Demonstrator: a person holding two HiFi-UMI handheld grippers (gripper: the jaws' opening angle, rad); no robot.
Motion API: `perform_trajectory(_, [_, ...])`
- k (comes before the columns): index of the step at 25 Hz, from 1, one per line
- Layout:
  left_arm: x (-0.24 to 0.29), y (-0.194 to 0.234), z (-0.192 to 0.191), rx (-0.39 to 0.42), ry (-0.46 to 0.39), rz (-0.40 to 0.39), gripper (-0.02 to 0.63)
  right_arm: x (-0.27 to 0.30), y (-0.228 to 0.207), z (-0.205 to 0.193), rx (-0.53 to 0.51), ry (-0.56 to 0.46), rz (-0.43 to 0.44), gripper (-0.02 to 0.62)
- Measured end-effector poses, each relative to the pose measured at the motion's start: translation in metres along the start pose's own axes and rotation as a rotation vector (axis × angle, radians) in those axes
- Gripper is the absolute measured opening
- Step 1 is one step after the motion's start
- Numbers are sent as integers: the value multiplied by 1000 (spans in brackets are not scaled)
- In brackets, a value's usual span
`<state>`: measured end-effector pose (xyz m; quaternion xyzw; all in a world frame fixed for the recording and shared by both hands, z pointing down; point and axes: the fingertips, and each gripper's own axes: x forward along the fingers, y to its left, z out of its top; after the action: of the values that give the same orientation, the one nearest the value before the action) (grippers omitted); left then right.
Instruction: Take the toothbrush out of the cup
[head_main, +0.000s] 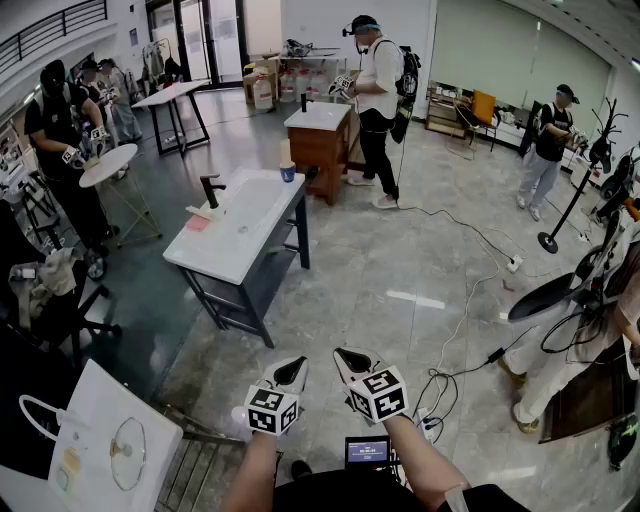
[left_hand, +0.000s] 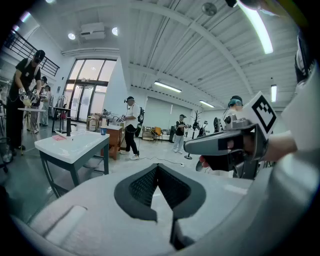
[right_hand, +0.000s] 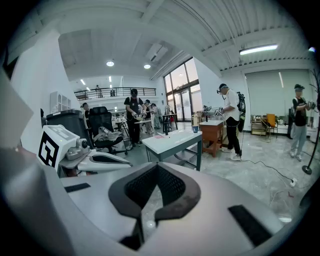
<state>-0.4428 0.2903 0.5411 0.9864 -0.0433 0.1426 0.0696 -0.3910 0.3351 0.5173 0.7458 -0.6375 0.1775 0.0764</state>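
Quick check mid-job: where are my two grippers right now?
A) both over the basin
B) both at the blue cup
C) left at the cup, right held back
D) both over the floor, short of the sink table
D: in the head view the left gripper and right gripper hang side by side over the floor, jaws shut and empty, well short of the sink table with the blue cup at its far end.

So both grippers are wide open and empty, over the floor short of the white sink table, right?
Not open: the left gripper and right gripper are both shut. The left gripper view and the right gripper view each show the jaws closed together. Otherwise right: both are empty, over the floor, short of the white sink table.
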Motion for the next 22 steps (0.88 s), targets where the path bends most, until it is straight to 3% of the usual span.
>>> perform_trajectory(22, [-4,-3,-8,-19,2,33,9,-3,2,-4,16,-6,24,9])
